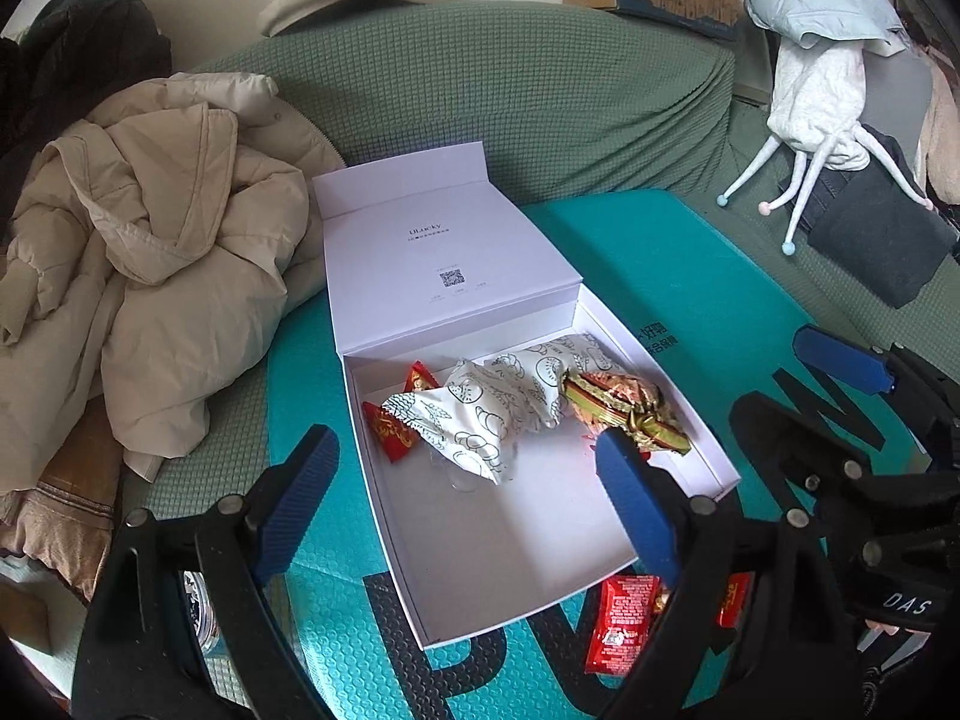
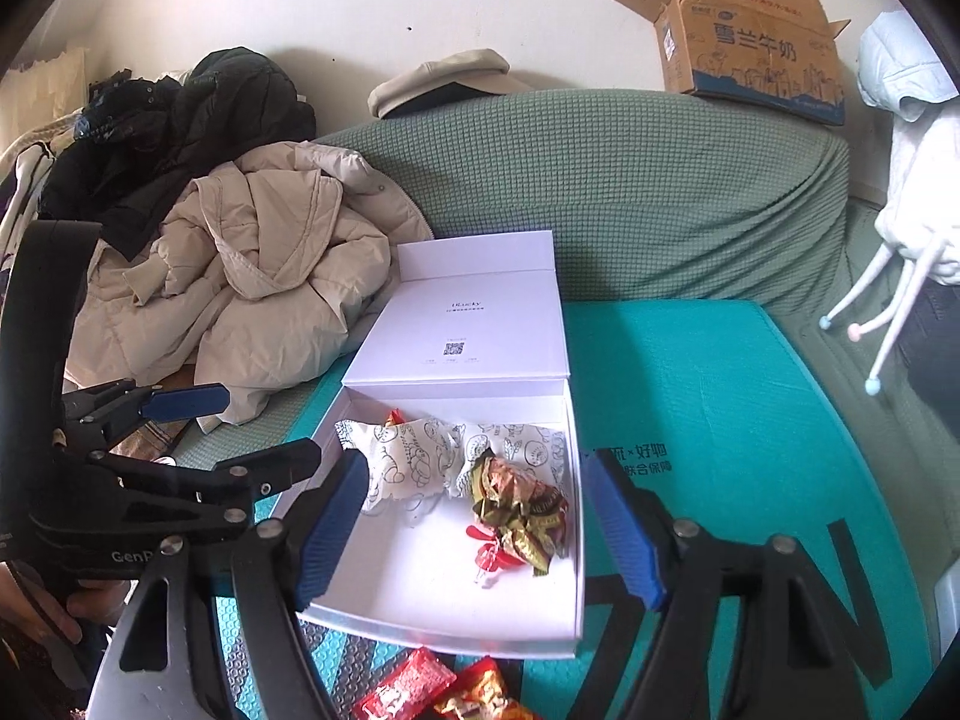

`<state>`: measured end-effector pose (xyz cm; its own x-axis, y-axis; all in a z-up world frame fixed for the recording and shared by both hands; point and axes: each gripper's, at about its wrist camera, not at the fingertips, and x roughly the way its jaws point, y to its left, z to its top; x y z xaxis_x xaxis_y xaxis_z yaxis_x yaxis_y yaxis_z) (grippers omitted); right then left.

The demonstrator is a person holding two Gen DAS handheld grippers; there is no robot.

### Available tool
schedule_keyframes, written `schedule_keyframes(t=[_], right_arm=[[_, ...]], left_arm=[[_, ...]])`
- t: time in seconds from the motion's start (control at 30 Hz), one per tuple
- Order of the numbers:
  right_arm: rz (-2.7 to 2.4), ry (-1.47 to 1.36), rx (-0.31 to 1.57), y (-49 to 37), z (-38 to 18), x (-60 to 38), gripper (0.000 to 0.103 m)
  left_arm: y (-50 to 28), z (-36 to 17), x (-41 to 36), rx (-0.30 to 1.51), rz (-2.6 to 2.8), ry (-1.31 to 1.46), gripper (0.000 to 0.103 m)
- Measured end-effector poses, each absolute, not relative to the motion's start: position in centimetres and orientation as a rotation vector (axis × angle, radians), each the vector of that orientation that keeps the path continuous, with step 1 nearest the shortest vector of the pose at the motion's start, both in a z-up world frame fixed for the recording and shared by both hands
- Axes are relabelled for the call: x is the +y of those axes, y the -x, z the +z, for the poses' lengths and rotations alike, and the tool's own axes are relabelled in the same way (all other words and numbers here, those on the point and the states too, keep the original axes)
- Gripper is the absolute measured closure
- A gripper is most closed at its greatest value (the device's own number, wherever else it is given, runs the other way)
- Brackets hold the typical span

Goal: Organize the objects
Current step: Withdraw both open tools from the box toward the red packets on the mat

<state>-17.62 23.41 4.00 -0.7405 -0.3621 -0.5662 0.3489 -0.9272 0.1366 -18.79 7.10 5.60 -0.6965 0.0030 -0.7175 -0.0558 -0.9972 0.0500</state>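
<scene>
An open white box (image 1: 510,540) (image 2: 432,588) lies on a teal mat (image 1: 690,276), its lid (image 1: 444,252) folded back. Inside sit two white printed snack packets (image 1: 474,414) (image 2: 408,456), a red candy (image 1: 390,432) and a crumpled green-gold wrapper bundle (image 1: 618,405) (image 2: 522,516). Red packets (image 1: 624,624) (image 2: 408,684) lie on the mat in front of the box. My left gripper (image 1: 468,504) (image 2: 252,429) hovers open over the box's near-left part, holding nothing. My right gripper (image 2: 480,528) (image 1: 792,384) hovers open above the box's near end, also holding nothing.
A beige puffy jacket (image 1: 150,276) (image 2: 270,288) is heaped left of the box on a green-covered sofa (image 2: 630,180). Dark clothing (image 2: 210,114) lies behind it. A cardboard carton (image 2: 756,42) sits on the sofa back. A white soft toy with thin legs (image 1: 810,114) stands at right.
</scene>
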Motion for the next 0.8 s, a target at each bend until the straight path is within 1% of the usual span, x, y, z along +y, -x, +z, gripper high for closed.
schedule_keyframes(t=[0.4, 0.53, 0.6, 0.8], right_arm=[[-2.674, -0.827, 0.01, 12.7, 7.3, 24.2, 0.027], [-2.692, -0.809, -0.009, 11.2, 8.5, 24.8, 0.026], [-2.708, -0.812, -0.019, 10.5, 8.9, 25.1, 0.024], [-2.732, -0.868, -0.021, 9.3, 8.4, 25.9, 0.024]], left_arm=[[14.7, 8.9, 7.9, 0.087, 2.829, 1.137, 0.013], [13.3, 9.9, 8.6, 0.12, 2.84, 1.082, 0.007], [12.7, 10.1, 9.0, 0.136, 2.839, 1.061, 0.006], [12.0, 8.6, 10.1, 0.171, 2.795, 1.095, 0.005]])
